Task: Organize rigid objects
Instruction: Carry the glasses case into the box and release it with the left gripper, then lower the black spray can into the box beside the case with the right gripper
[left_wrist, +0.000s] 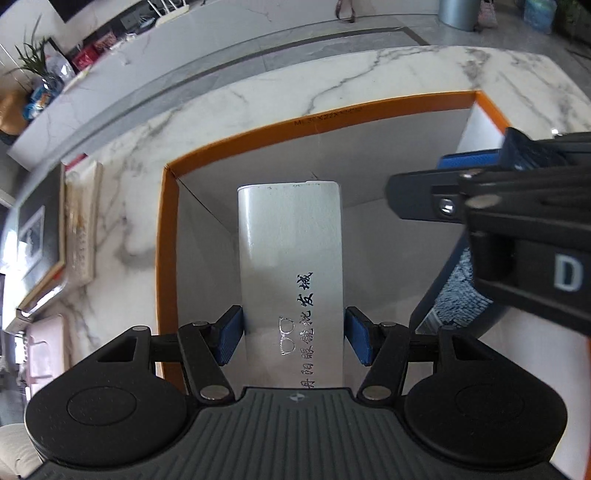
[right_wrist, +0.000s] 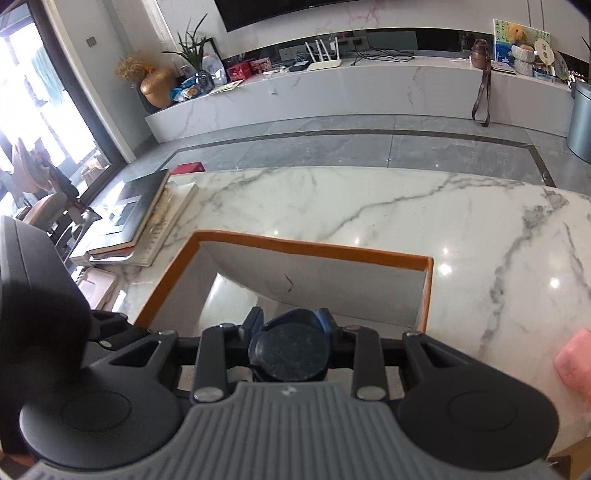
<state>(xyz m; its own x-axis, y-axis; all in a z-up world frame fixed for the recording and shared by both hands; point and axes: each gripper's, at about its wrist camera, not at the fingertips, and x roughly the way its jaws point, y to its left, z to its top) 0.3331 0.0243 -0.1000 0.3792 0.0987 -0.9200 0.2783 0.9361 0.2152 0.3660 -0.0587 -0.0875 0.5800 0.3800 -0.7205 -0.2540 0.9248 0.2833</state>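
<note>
You face a white marble worktop (right_wrist: 369, 206), grey tiled floor (right_wrist: 332, 147), a long low marble cabinet (right_wrist: 332, 92), and a bright window (right_wrist: 22, 92) on your left.

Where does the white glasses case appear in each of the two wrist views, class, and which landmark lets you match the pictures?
Left wrist view: the white glasses case stands at centre, held in the left gripper over the orange-rimmed box.
Right wrist view: not in it; there the right gripper holds a dark round object.
Shared landmark: the orange-rimmed box on the marble table.
</note>
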